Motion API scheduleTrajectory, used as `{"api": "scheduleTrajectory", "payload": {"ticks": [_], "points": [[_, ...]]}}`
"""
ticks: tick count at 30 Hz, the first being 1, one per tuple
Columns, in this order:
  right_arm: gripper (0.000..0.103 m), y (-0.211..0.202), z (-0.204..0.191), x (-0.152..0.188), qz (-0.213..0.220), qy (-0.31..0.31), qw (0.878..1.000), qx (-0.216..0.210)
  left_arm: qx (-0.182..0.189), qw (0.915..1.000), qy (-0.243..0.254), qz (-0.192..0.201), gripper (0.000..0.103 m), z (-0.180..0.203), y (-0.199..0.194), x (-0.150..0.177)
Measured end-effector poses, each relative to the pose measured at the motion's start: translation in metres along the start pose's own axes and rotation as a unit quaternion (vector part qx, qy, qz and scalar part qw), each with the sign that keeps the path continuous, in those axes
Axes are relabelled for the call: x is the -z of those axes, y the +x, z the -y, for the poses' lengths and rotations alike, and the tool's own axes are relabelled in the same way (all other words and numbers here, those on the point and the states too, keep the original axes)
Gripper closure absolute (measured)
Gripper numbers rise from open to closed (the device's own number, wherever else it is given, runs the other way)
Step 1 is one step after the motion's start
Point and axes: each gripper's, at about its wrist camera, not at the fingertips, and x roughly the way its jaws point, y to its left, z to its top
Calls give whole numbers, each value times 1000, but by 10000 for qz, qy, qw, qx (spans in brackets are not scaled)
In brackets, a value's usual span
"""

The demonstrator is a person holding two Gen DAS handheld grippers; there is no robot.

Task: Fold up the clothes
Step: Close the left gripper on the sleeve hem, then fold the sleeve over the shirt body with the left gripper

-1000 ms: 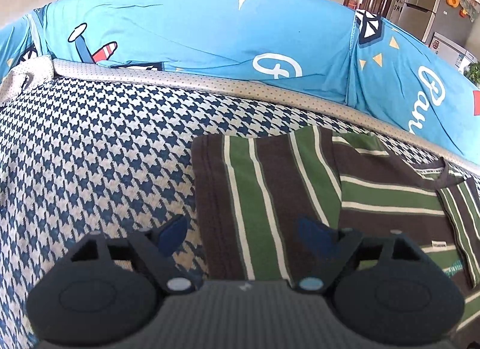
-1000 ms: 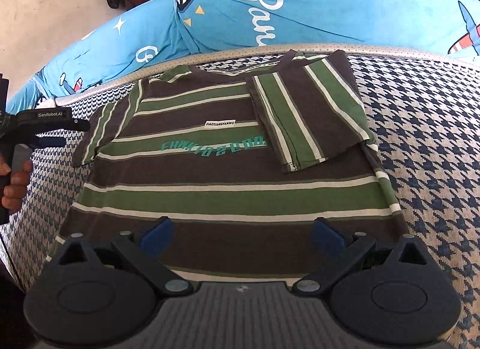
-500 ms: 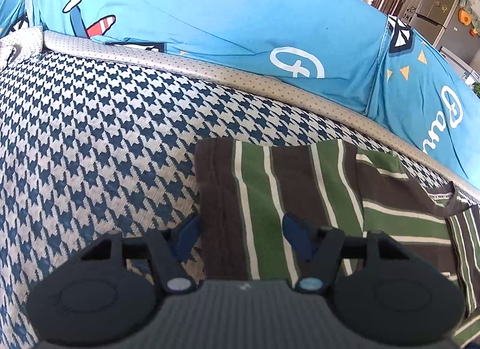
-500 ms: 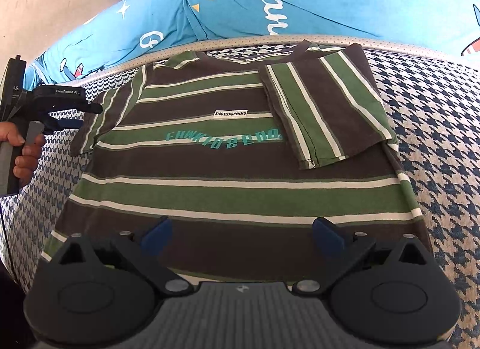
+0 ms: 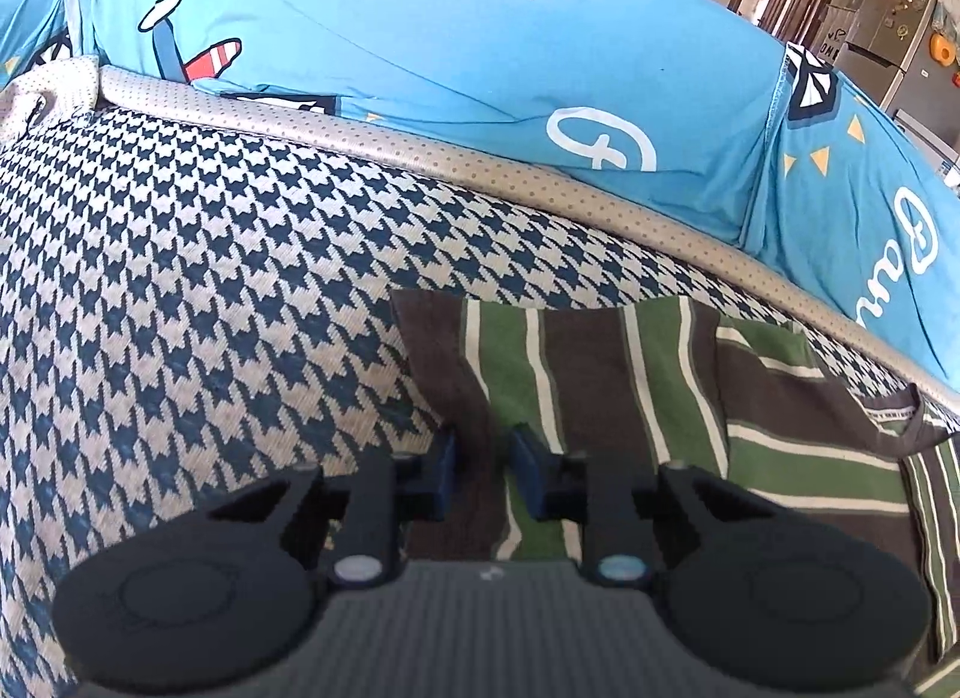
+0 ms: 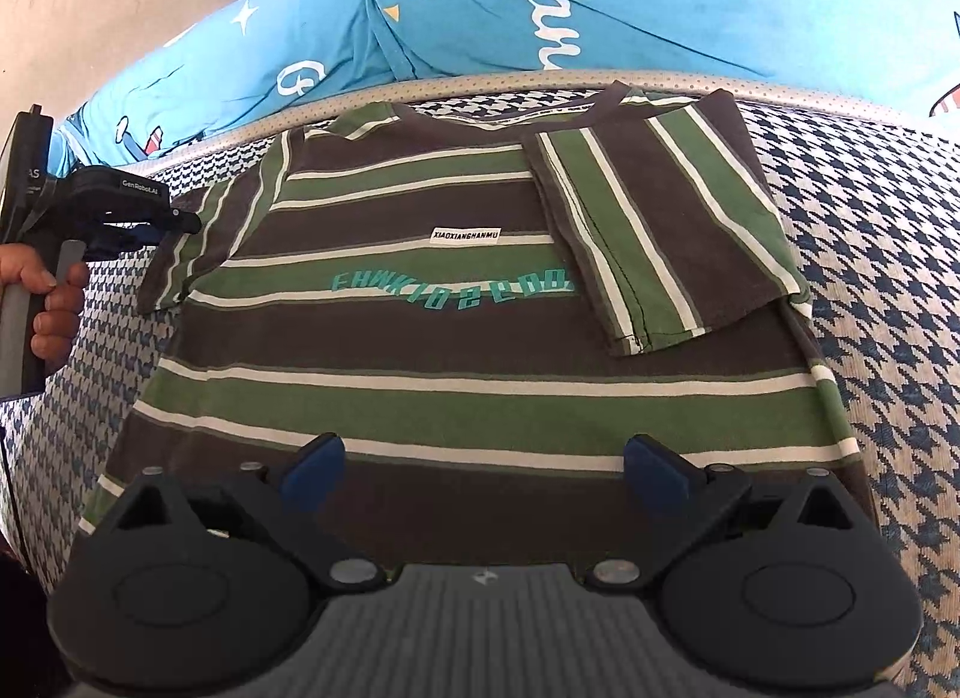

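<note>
On the left, our left gripper (image 5: 480, 461) has just been closing on the outer edge of the striped T-shirt's (image 6: 456, 338) spread sleeve (image 5: 444, 374) — its fingers (image 5: 441, 473) nearly together with cloth between them; we judge so thin a pinch could slip, or drag the shirt askew on the houndstooth bed cover (image 5: 198, 290). To the right, our right gripper (image 6: 483, 467) hangs wide open over the hem, holding nothing — the far sleeve (image 6: 654, 224) already lies folded across the chest.

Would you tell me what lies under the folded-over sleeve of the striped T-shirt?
Under the folded sleeve lies the chest of the green-and-brown striped T-shirt, spread on the houndstooth cover. The print's right end and the cloth beneath stay hidden.
</note>
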Motion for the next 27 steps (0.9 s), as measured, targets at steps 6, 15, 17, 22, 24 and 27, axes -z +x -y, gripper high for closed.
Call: {"api": "scheduleTrajectory", "payload": {"ticks": [6,15,17,22,24,27], "points": [[3,-1,1,0,9,18,10000,32,116,9998,22,131,92,12,-6,2],[3,-2,5,0,45,94,9999,68,991,9935,428,354,92,71,-26,10],[3,-3,6,1,50,119,9999,75,1292,9893,583,353,92,91,-30,18],[3,-5,10,2,63,160,9998,80,1995,9750,978,72,90,136,-27,46],[3,-6,11,2,65,175,9998,89,2125,9709,1100,-55,80,148,-24,54],[3,-7,11,2,69,199,9997,83,2192,9695,1097,-56,61,150,-25,59]]}}
